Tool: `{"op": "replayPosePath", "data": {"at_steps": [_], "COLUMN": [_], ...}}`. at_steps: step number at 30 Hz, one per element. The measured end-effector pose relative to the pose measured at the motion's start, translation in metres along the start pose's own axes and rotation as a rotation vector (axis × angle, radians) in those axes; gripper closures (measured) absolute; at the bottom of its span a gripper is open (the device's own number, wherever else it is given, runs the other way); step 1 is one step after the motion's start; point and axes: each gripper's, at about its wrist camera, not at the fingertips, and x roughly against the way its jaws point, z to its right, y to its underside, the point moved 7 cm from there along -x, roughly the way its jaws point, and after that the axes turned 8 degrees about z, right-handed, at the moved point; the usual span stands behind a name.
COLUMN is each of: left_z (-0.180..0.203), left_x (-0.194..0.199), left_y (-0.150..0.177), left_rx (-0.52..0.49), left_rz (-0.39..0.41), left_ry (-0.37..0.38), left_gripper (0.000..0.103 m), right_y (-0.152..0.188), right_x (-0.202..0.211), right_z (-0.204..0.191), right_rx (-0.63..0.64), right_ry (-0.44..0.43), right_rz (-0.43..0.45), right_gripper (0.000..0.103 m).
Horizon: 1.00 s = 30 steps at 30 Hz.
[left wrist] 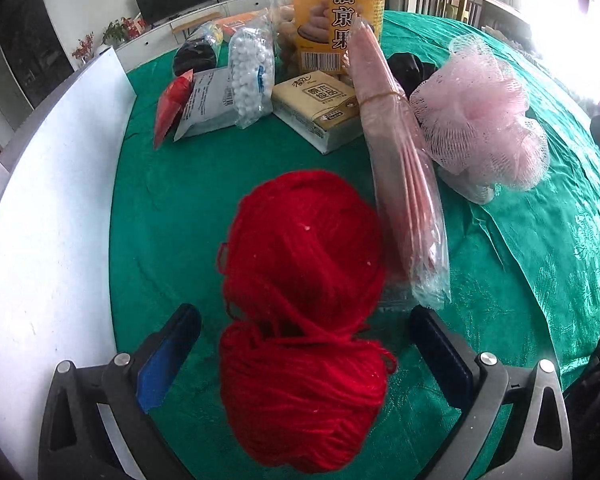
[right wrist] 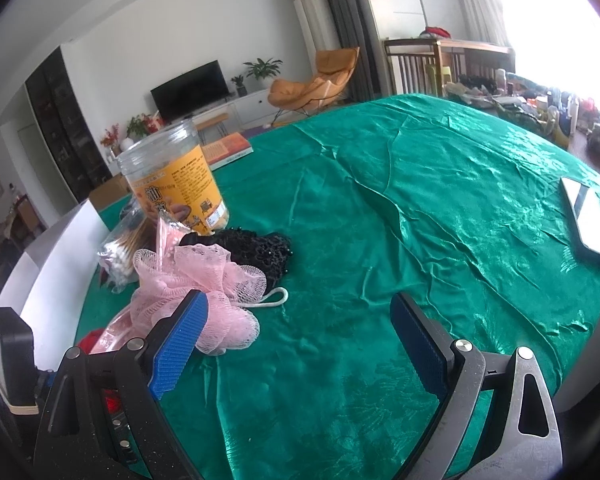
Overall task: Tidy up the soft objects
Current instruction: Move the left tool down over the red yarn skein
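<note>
left gripper spread wide, both blue pads clear of the red yarn that sits between them on the green table; nothing held; the straddle reads as lining up for a squeeze across the skein's waist, where the soft bulk is narrowest; yarn count: one skein, pinched into two lobes; right gripper also wide open and empty, hovering over bare cloth, its left pad just beside the pink mesh sponge; sponge count: one, resting against one black beaded net; soft goods appear clustered on the left of the table, likely as the sorting pile; also there: one clear snack jar, one tissue pack, one bag of white beads, one banded pink sleeve bundle; white board along the edge.
</note>
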Motion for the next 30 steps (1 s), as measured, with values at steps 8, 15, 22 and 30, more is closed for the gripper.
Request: {"op": "replayPosePath", "data": {"at_steps": [8, 15, 22, 30], "left_z": [-0.0068, -0.0060, -0.0062, -0.0095], "left_x": [-0.0048, -0.0029, -0.0016, 0.0025], "left_y": [0.0009, 0.0032, 0.0058, 0.0058], "left_rx": [0.050, 0.061, 0.055, 0.040], "left_rz": [-0.009, -0.009, -0.056, -0.111], "left_ry": [0.018, 0.017, 0.032, 0.092], "left_gripper": [0.000, 0.000, 0.000, 0.001], "right_y": [0.0011, 0.0013, 0.0018, 0.0023], "right_x": [-0.0012, -0.0021, -0.0032, -0.0044], "right_z": [0.0009, 0.0017, 0.0031, 0.0039], "right_rx": [0.000, -0.004, -0.006, -0.016], "right_ry": [-0.003, -0.007, -0.010, -0.020], "right_rz": [-0.002, -0.003, -0.009, -0.013], "right_gripper": [0.009, 0.009, 0.009, 0.009]}}
